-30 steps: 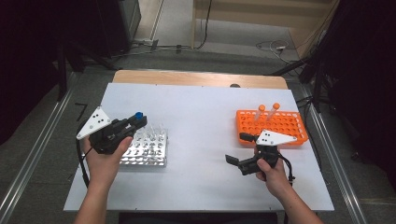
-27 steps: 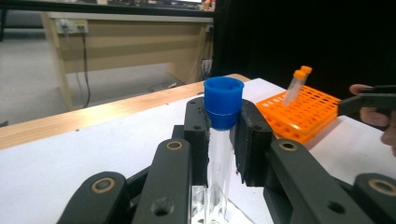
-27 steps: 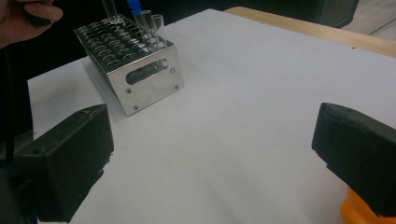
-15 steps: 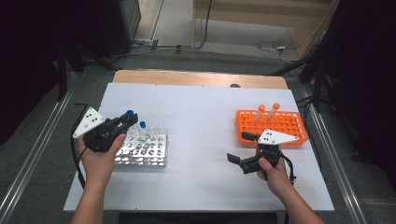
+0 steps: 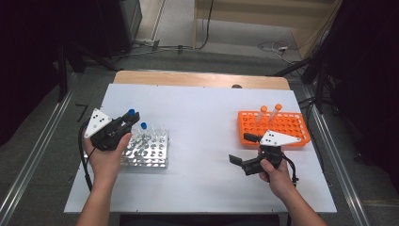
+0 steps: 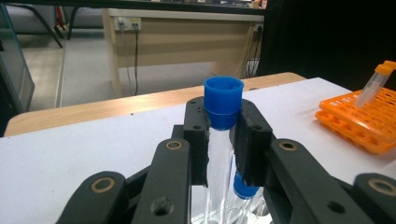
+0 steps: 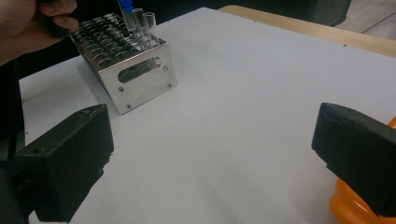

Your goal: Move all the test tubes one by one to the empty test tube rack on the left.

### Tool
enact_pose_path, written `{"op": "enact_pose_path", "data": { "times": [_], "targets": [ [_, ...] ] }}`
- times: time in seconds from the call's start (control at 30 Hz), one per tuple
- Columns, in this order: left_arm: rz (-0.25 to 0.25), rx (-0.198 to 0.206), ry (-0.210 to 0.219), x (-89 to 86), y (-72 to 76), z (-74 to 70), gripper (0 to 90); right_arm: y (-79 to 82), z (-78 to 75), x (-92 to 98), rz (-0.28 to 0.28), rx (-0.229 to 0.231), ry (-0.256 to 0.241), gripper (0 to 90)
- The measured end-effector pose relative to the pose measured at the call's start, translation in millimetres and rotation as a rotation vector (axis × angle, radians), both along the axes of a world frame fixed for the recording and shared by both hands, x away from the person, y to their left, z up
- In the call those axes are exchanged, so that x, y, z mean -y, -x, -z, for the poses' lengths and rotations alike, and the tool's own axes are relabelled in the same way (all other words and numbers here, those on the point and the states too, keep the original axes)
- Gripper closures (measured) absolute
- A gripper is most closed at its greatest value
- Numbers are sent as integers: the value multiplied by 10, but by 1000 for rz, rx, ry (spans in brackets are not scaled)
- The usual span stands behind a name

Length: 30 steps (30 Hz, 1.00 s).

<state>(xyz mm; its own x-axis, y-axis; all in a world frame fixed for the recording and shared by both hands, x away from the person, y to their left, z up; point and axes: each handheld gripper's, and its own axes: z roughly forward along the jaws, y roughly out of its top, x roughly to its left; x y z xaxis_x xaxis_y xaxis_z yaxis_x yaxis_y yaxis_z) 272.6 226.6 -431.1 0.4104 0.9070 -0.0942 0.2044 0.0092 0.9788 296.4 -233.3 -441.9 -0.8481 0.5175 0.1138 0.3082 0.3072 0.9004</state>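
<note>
The person's left hand (image 5: 107,157) comes in from the bottom edge, forearm angled slightly inward, wrapped around the left gripper (image 5: 126,120), whose jaws point up and to the right. In the left gripper view those jaws stand close together, clamped on something between them. The right hand (image 5: 274,172) holds the right gripper (image 5: 244,149) low over the desk, pointing left; in the right gripper view its jaws are spread wide apart, with nothing between them.

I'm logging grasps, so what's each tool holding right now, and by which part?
The left tool grips a blue-capped test tube just below its cap. The right tool is open and holds nothing.
</note>
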Motion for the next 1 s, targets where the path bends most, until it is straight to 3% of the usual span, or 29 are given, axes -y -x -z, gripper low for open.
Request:
{"op": "enact_pose_path", "data": {
  "times": [0.4,0.43,0.57,0.83,1.0],
  "targets": [
    [-12,-60,-63,47,-38,99,769,-15,14,9,6,-2,2,0],
    [-2,-90,-70,49,-45,110,768,-16,14,11,7,-2,2,0],
    [-8,-137,-101,56,-44,117,764,-24,11,23,13,0,1,0],
    [9,-199,-105,60,-43,116,737,-64,6,82,40,4,0,0],
    [2,-218,-71,28,-35,112,666,-106,-2,147,65,3,-2,0]
  ]
}}
